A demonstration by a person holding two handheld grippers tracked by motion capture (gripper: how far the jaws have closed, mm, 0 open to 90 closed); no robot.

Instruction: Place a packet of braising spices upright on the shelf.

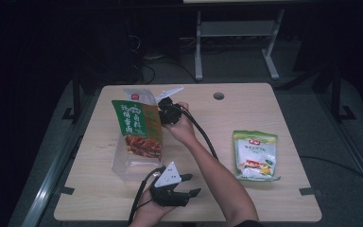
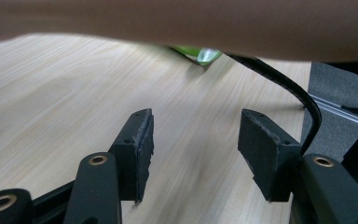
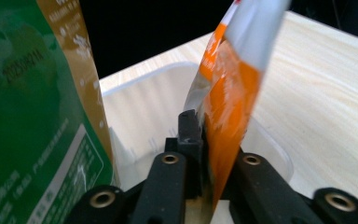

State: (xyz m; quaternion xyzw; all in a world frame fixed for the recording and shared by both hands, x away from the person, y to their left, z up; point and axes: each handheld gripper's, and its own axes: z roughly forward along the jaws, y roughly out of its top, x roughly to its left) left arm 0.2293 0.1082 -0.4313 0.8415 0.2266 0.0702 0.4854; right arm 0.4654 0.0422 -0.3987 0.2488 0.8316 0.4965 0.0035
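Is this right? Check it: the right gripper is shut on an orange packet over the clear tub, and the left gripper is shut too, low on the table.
One thing is wrong: the left gripper is open, its jaws standing well apart over bare table in the left gripper view. The rest holds: the right gripper is shut on the orange packet over the clear tub.

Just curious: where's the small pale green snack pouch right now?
In the high view, the small pale green snack pouch lies flat on the wooden table's right side, apart from both tongs.

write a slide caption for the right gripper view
Right gripper pinches an orange packet over a clear container, beside a green bag.
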